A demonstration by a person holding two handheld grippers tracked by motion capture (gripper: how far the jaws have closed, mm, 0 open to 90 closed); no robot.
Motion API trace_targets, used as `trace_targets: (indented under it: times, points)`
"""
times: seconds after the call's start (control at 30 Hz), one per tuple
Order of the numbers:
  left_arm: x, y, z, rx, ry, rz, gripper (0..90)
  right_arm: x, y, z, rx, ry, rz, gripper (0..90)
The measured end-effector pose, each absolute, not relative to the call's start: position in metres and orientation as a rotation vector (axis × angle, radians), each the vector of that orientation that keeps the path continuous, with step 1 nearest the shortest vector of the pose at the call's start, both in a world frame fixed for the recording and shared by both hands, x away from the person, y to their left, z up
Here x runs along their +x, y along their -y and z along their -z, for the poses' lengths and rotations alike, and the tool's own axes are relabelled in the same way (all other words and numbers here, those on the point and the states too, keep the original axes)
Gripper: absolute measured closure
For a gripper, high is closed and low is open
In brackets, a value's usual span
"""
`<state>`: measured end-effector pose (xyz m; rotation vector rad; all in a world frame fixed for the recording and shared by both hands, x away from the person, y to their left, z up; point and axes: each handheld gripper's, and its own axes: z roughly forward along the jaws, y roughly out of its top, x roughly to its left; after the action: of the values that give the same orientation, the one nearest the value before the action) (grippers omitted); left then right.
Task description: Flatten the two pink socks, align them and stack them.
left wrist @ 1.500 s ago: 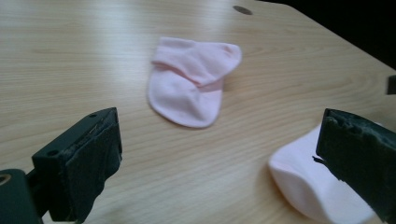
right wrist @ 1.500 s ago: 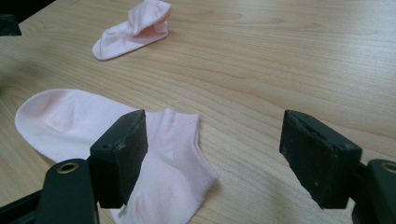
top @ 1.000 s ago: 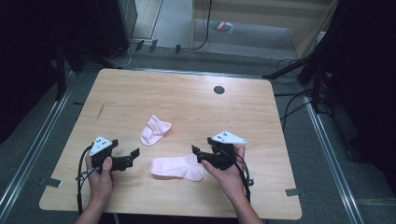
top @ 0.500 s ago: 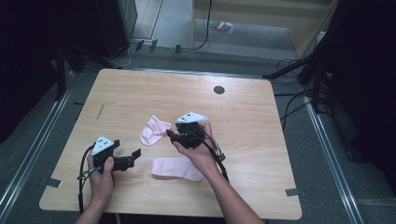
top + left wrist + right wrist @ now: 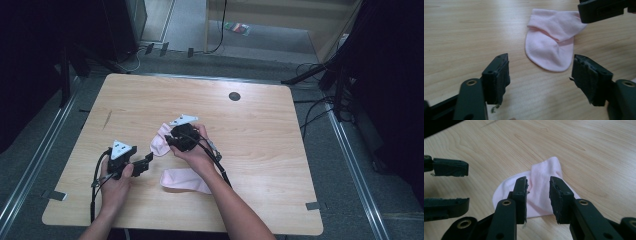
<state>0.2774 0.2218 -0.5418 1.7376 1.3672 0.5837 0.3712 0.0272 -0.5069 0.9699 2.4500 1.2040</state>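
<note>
Two pale pink socks lie on the wooden table (image 5: 260,150). The far sock (image 5: 159,143) (image 5: 550,47) (image 5: 540,173) lies flat with its cuff folded. My right gripper (image 5: 169,141) (image 5: 539,181) hangs over it, and its jaws have just been closing. A narrow gap remains with sock cloth showing in it, and the pads do not press on it. The near sock (image 5: 185,181) lies flat beside the right forearm. My left gripper (image 5: 145,162) (image 5: 540,60) points at the far sock's toe. Its jaws have just been closing but stand open with nothing between them.
A small dark round hole (image 5: 234,96) sits near the table's far edge. Metal rails and cables run along the floor on both sides. A black cable trails from each gripper across the table toward the near edge.
The right hand has moved left and away from the near sock to the far sock, and its jaws have narrowed. The left hand has stayed in place.
</note>
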Motion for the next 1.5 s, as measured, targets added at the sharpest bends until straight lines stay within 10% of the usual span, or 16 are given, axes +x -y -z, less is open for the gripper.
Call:
trace_targets:
  times: [0.43, 0.67, 1.1, 1.5]
  points:
    - [0.310, -0.198, 0.551, 1.832, -1.379, -0.475, 61.9, 0.391, -0.033, 0.530, 0.989, -2.512, -1.053, 58.0]
    - [0.314, -0.203, 0.551, 1.820, -1.403, -0.434, 88.2, 0.389, -0.030, 0.527, 0.993, -2.486, -0.989, 90.0]
    - [0.314, -0.208, 0.551, 1.864, -1.342, -0.425, 90.0, 0.392, 0.011, 0.507, 1.111, -2.429, -1.196, 90.0]
    - [0.316, -0.211, 0.552, 1.857, -1.334, -0.395, 89.9, 0.385, -0.044, 0.529, 0.873, -2.542, -1.097, 57.3]
